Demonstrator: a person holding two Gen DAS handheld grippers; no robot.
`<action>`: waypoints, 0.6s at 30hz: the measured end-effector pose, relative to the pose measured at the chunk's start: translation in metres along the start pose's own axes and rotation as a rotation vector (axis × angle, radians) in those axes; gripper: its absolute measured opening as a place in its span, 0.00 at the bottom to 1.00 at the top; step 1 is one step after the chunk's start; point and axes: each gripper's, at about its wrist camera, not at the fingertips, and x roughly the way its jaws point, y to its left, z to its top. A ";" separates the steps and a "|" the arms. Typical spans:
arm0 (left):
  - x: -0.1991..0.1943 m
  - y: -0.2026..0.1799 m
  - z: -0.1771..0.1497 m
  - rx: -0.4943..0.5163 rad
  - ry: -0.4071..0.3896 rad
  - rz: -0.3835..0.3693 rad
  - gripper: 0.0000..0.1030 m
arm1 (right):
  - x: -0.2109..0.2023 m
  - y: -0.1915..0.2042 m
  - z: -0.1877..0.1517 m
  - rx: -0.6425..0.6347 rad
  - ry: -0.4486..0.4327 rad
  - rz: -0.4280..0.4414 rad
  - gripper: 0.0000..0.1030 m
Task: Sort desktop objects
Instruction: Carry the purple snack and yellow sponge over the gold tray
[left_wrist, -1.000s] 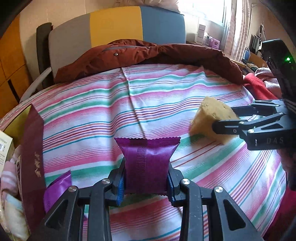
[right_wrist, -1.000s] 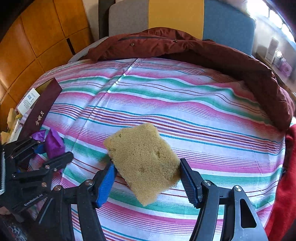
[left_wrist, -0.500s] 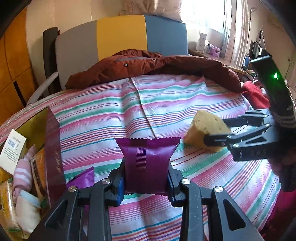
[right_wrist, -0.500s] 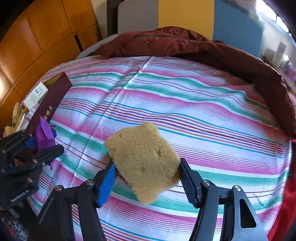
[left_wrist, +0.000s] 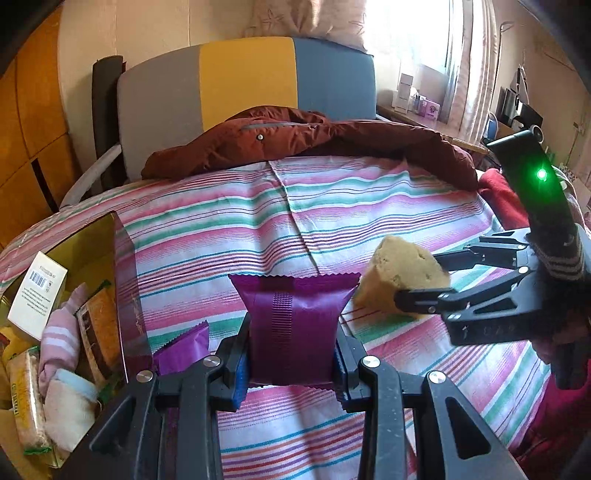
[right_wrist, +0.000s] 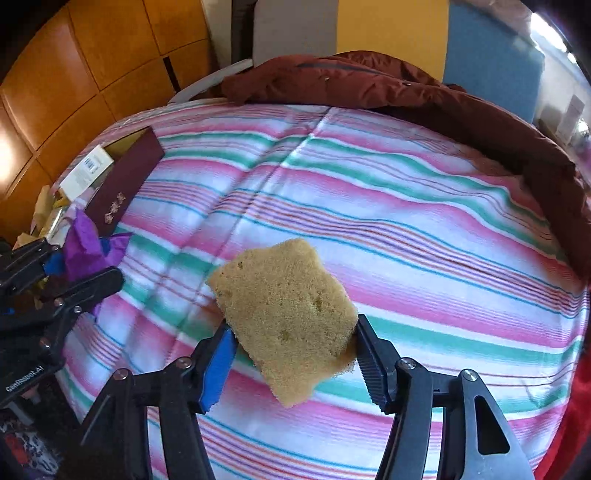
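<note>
Both our loads have drifted toward the open box (left_wrist: 125, 280): left gripper (left_wrist: 291, 363) pinching the purple packet (left_wrist: 293, 328), right gripper (right_wrist: 295, 363) clamping the sponge (right_wrist: 284, 317) just right of it, ready, we judge, for sorting

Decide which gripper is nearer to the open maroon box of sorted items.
Left. The left gripper, shut on the purple packet, is right beside the maroon box; the right gripper, holding the sponge, is farther along the bed.

Striped bed (left_wrist: 332, 206) bears brown jacket (left_wrist: 332, 136), box (left_wrist: 125, 280).
</note>
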 end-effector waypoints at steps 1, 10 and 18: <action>-0.001 0.000 -0.001 0.001 0.001 -0.005 0.34 | 0.001 0.004 -0.001 -0.007 0.007 -0.015 0.60; -0.005 -0.006 -0.011 0.022 0.019 -0.044 0.34 | -0.004 0.026 -0.007 0.054 0.063 -0.048 0.59; -0.022 -0.001 -0.023 0.036 0.007 -0.062 0.34 | -0.011 0.045 -0.017 0.118 0.089 -0.093 0.59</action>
